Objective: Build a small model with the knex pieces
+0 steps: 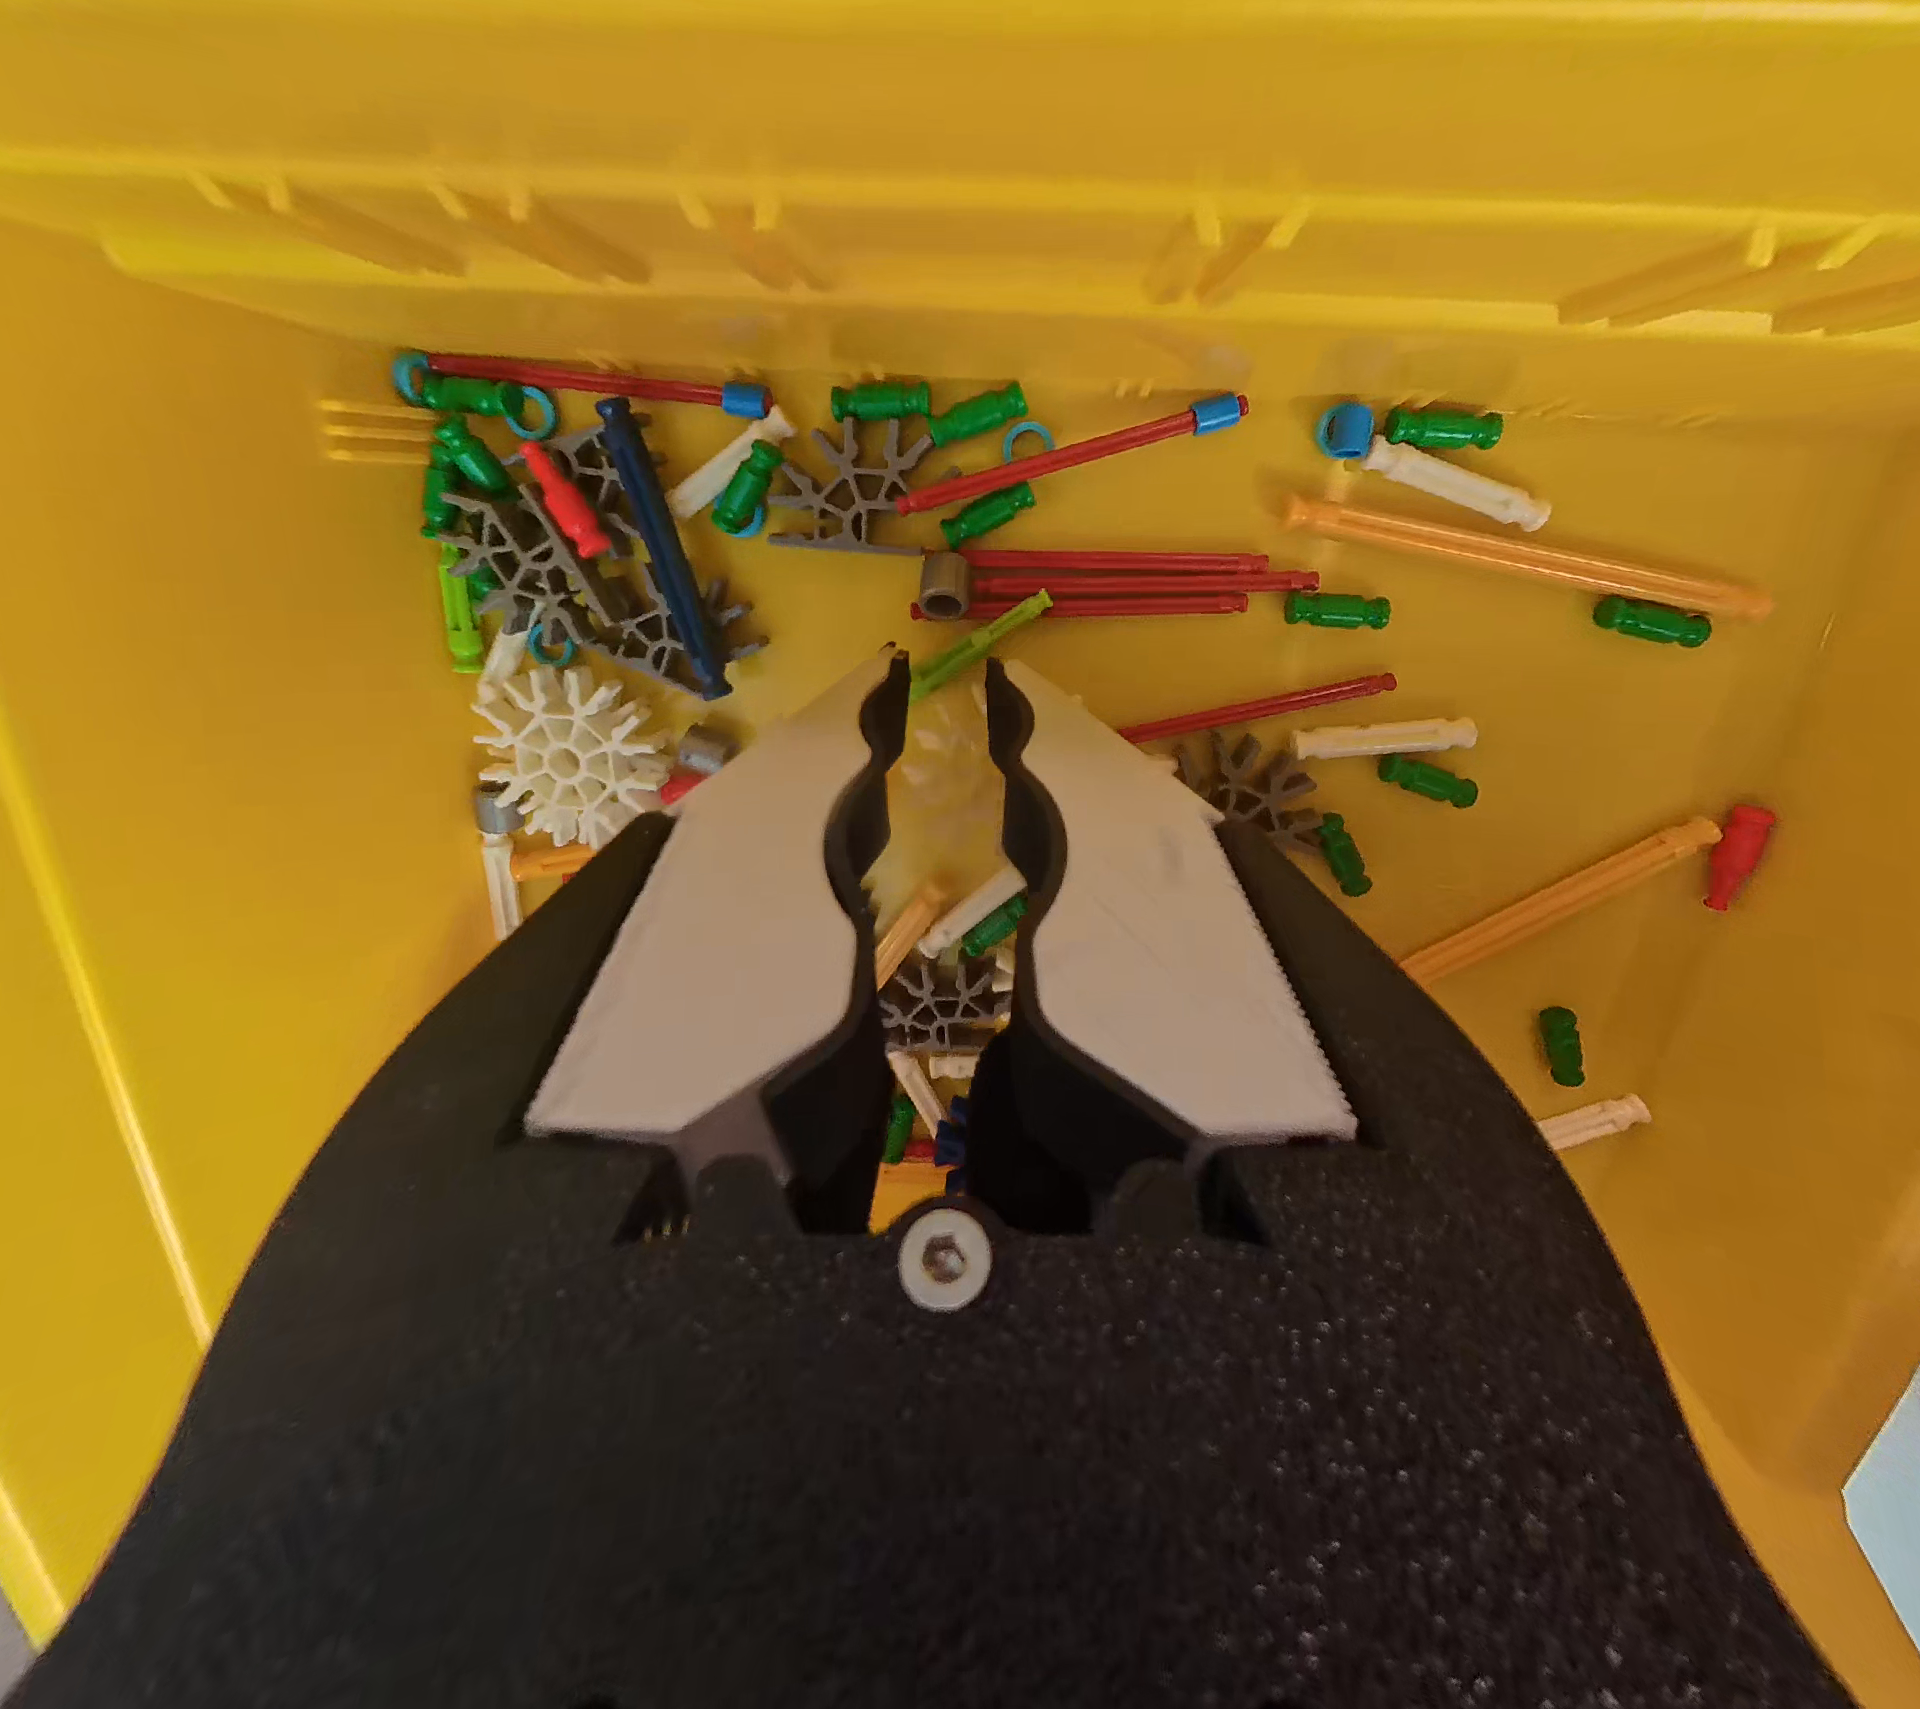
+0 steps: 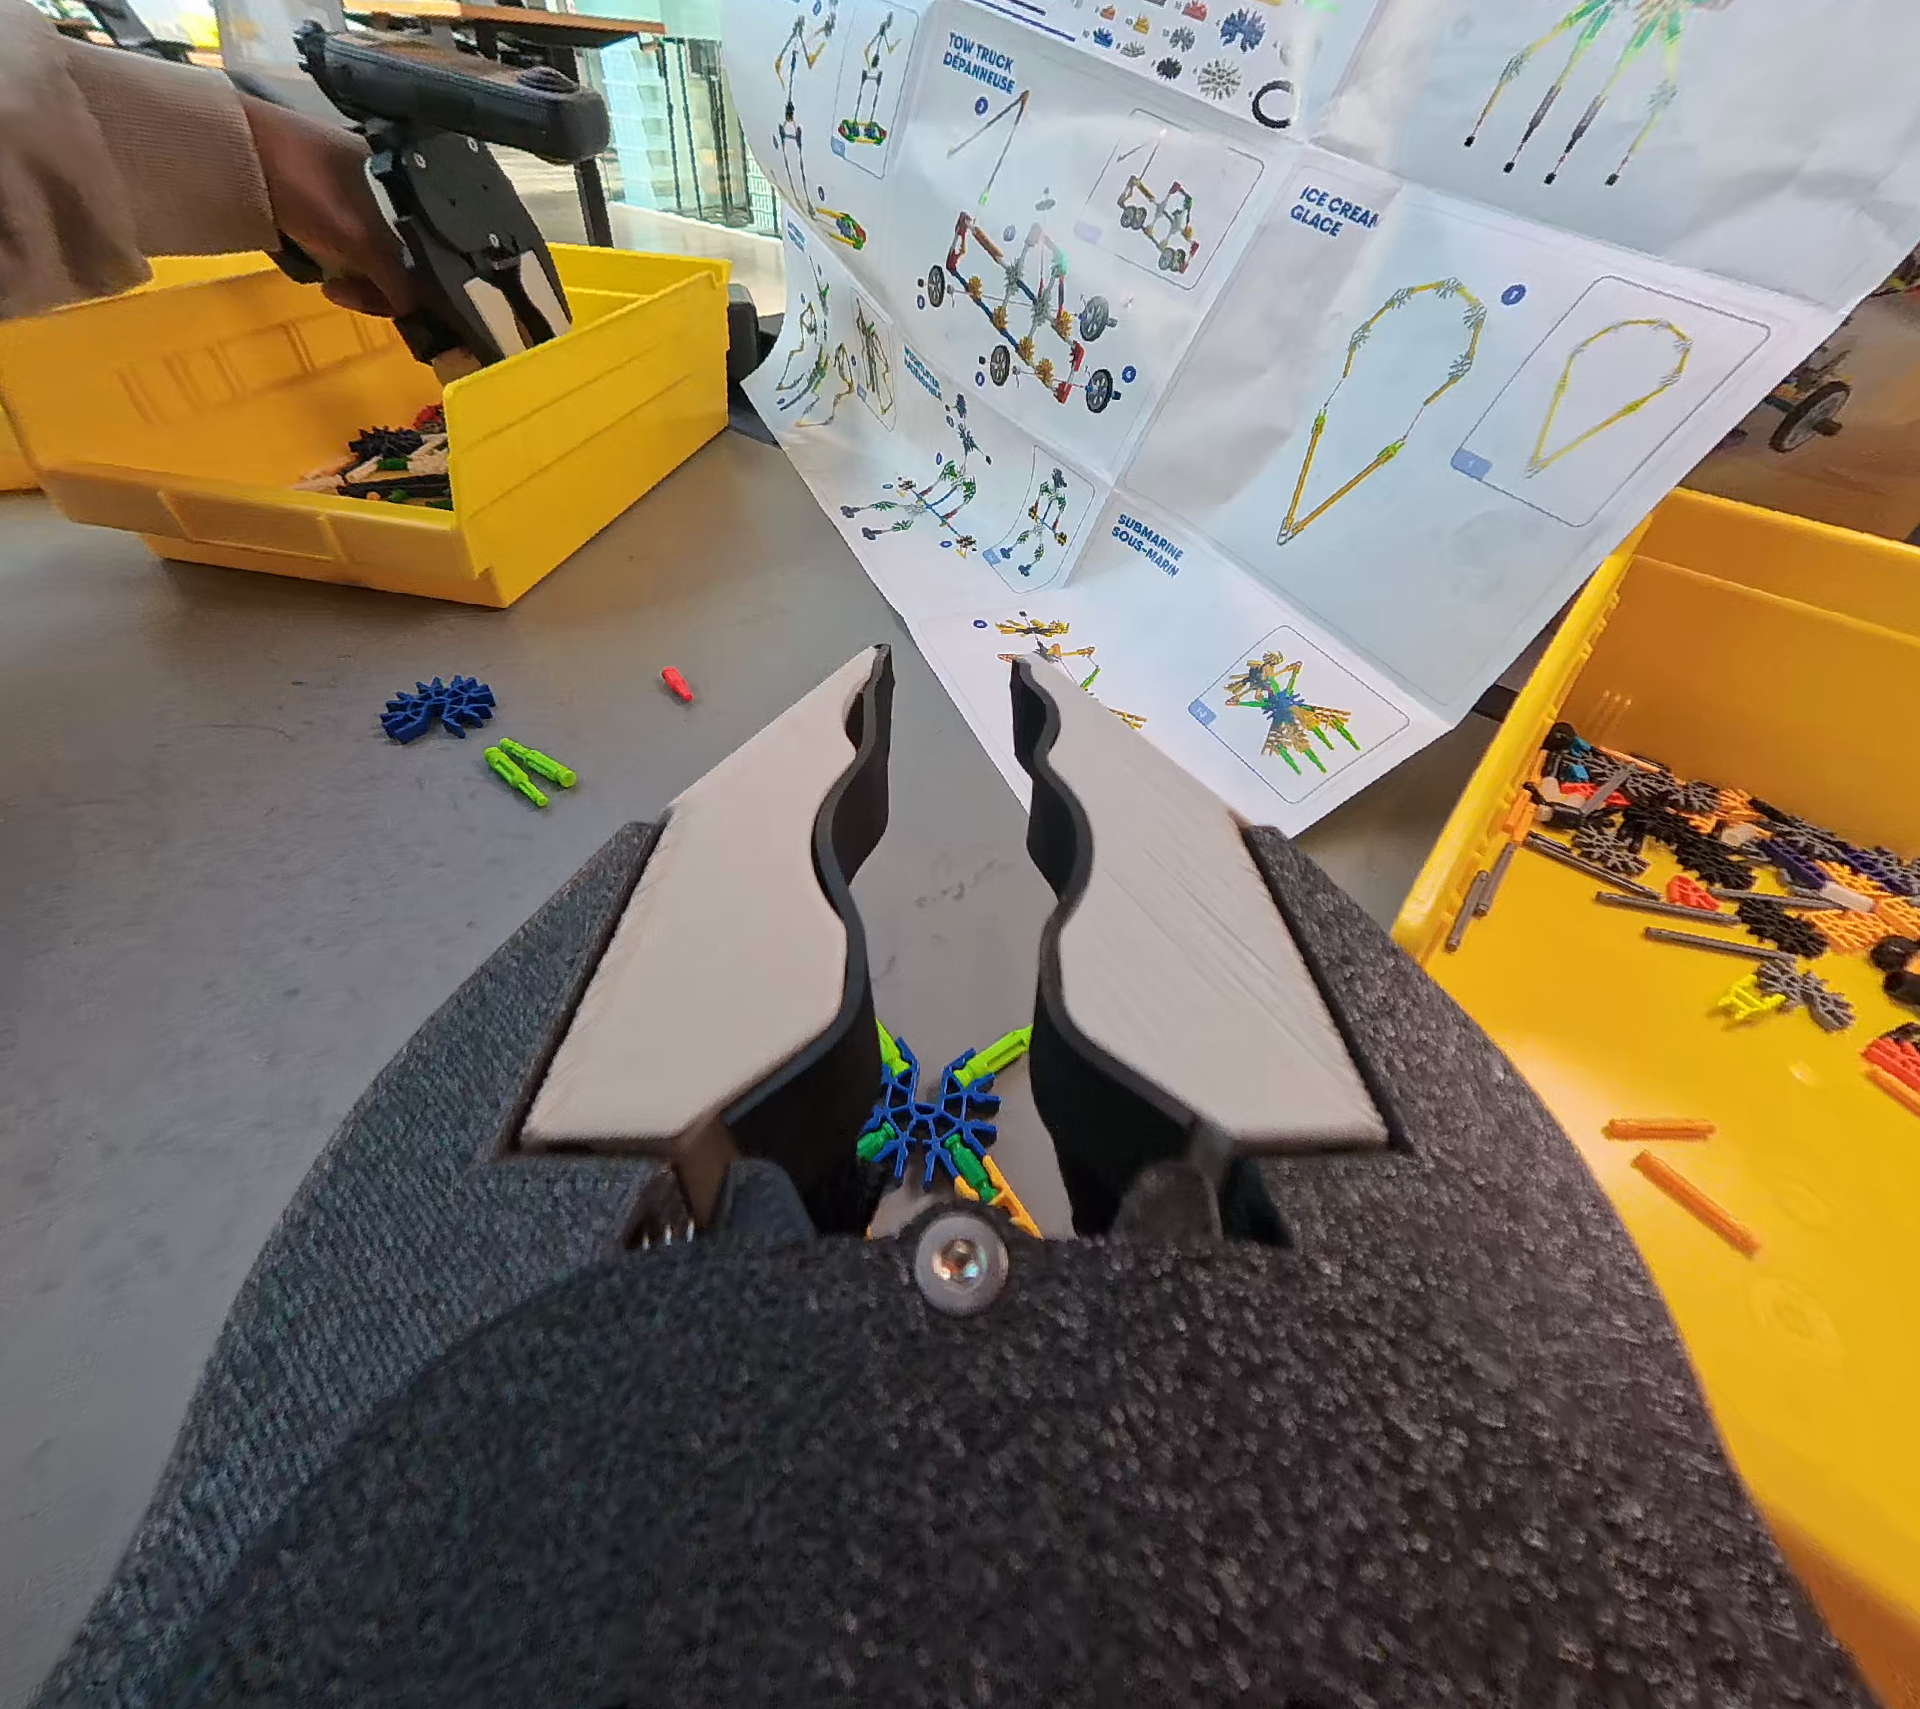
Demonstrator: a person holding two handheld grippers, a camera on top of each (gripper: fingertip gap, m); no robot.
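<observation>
The left gripper (image 1: pixel 945 667) is pointing down into a yellow bin (image 1: pixel 935 101) full of little building sticks and snowflake-shaped pieces. Its fingers are spread a little, gripping nothing, and a light green stick (image 1: pixel 977 636) is lying just past the tips. To grab that stick well, the tips should be going on both sides of it, away from the red sticks (image 1: pixel 1112 584) beside it.

The right gripper (image 2: pixel 951 667) is hanging over the grey table (image 2: pixel 260 932), fingers apart and empty. A blue snowflake piece with green sticks (image 2: pixel 930 1114) is sitting below it. A big paper with pictures (image 2: pixel 1247 257) is standing behind.
</observation>
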